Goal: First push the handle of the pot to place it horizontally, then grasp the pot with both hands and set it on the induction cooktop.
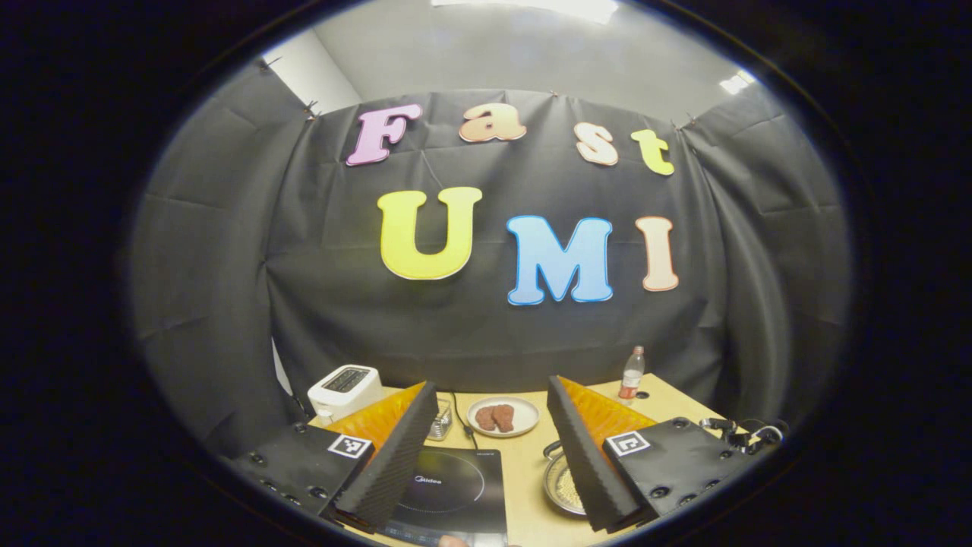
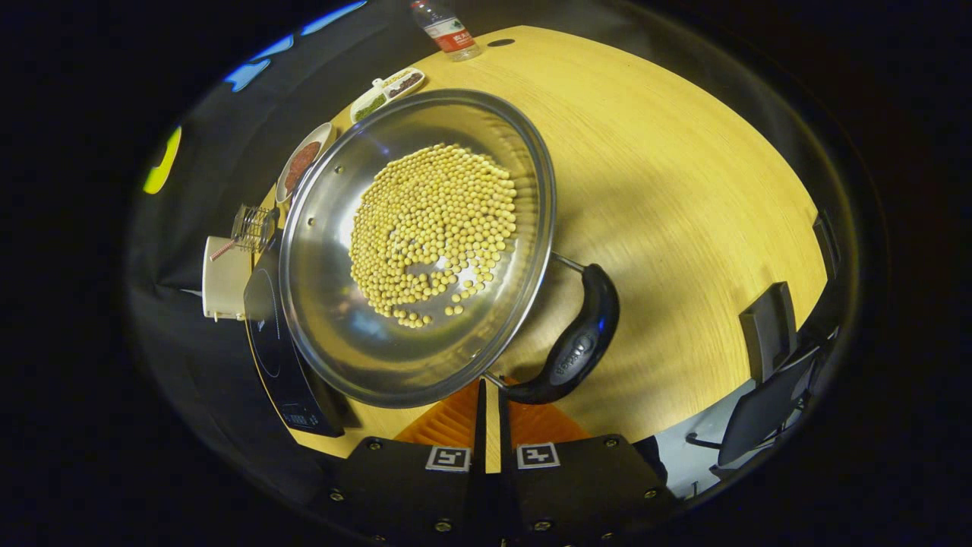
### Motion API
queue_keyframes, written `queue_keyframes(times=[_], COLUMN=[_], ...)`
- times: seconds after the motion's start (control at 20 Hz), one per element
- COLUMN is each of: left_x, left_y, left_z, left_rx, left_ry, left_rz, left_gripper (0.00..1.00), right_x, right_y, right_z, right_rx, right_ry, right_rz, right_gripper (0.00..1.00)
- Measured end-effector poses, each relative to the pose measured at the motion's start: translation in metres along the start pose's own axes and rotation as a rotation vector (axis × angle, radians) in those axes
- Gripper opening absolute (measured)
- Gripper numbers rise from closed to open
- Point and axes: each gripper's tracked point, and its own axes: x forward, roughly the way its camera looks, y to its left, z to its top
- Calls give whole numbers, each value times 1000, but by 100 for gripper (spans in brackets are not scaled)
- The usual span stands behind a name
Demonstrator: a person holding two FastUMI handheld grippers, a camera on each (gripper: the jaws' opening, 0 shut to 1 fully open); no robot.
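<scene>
Wooden tabletop inside the black-cloth booth, lit from above.

Right gripper: fingers nearly together, only a thin slit between them, nothing pinched. Tips sit at the near rim of the pot, just beside the end of the black handle; contact with the handle cannot be confirmed.

Left gripper: fingers spread wide, holding nothing, raised and pointing toward the back wall, with the induction cooktop below between its fingers.

Pot: steel, loaded with yellow beans, resting on the table just right of the cooktop, edge overlapping it in the right gripper view. Handle curves off the near-right rim.

Behind: toaster, plate of meat, bottle.

Judgement: step one in hand, the handle push. Pot not yet on the cooktop. Next move calls for a sideways nudge of the closed right fingers against the handle, gentle enough to keep the beans from spilling.
</scene>
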Motion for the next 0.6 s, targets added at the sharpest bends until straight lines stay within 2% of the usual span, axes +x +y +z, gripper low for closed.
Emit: queue_keyframes(times=[0.45, 0.5, 0.6], left_x=[12, 13, 14], left_y=[-15, -18, -23], left_z=[-3, -4, -3], left_rx=[3, 5, 11], left_ry=[4, 7, 8], left_rz=[-41, -43, -47], left_gripper=[94, 99, 96], right_x=[-5, -6, -4], right_y=[-35, -40, -49], right_z=[31, 35, 42], right_rx=[-68, -80, -115], right_ry=[-32, -32, -35], right_rz=[-102, -111, -132], right_gripper=[8, 8, 8])
